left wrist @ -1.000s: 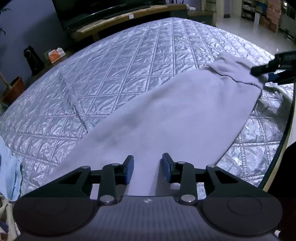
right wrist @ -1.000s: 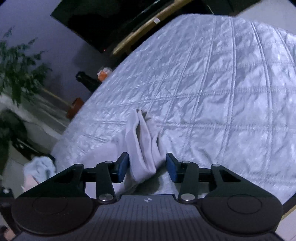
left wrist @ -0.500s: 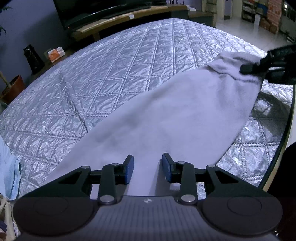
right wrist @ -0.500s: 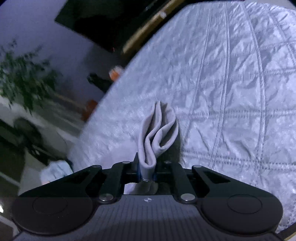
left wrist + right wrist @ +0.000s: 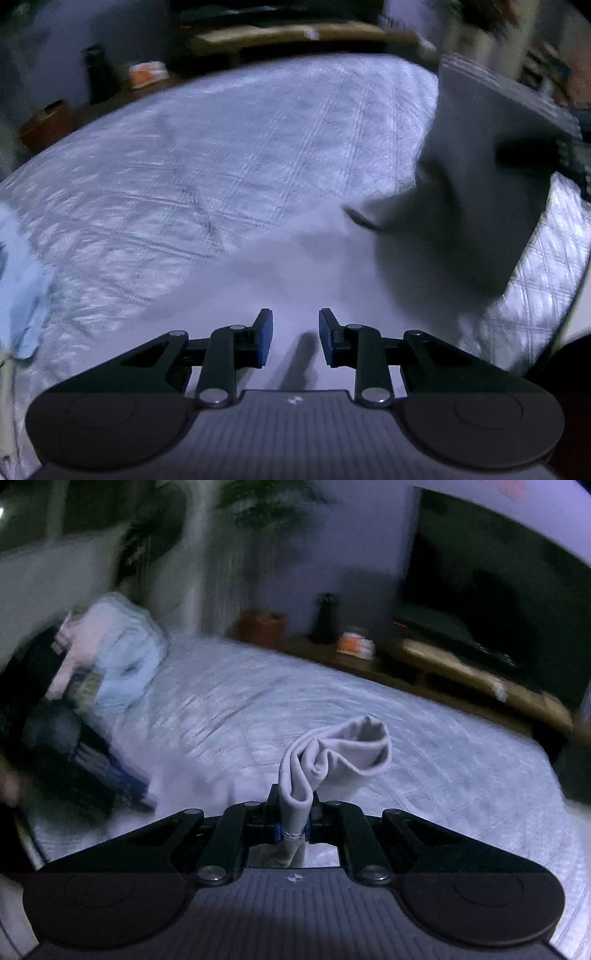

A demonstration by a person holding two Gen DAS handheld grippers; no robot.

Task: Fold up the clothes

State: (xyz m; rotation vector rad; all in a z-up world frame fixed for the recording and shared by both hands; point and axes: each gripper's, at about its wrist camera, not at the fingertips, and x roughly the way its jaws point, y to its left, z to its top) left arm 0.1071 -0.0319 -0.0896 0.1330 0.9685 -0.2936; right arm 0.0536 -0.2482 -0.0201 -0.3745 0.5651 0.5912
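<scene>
Right wrist, one grey garment [image 5: 332, 753], two tongs

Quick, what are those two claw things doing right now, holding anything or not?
Left gripper: jaws closing with the pale garment between them, pads not yet pressing it.
Right gripper: shut on a bunched end of the garment.

The grey garment [image 5: 476, 177] is soft, matt cloth with a slightly fleecy nap, and the bunched end [image 5: 332, 753] pinched in the right hand-held gripper [image 5: 293, 812] shows a stitched hem. The bed [image 5: 229, 155] is covered in quilted fabric with a crinkled, silvery sheen and stitched diamond lines. Both hand-held grippers, the left [image 5: 295, 336] included, have matt black plastic links with bright metal pivot pins, blue pads and a ribbed grey housing; the low shelf [image 5: 461, 672] beyond the bed's far edge looks like pale wood.
</scene>
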